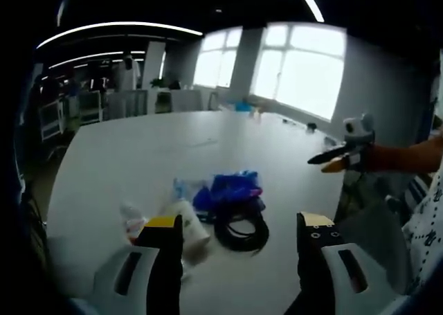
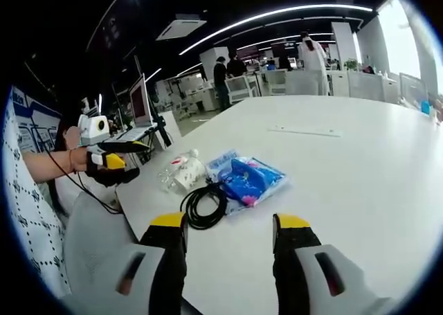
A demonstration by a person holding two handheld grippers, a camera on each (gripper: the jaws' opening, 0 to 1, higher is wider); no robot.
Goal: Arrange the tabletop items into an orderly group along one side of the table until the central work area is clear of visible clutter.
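Smooth white worktop [image 2: 360, 176] bore a glossy blue packet [image 2: 248, 178], long axis running away from the edge, touching a coiled black cable [image 2: 202, 205] and crinkled clear wrapper [image 2: 181, 172]. Left gripper [image 1: 239, 226] and right gripper [image 2: 227, 228] hovered spread, empty.

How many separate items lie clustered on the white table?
3 that I can tell: a coiled black cable nearest the edge, a blue packet beside it, and a clear plastic bottle on its other side. More may be hidden beneath the packet.
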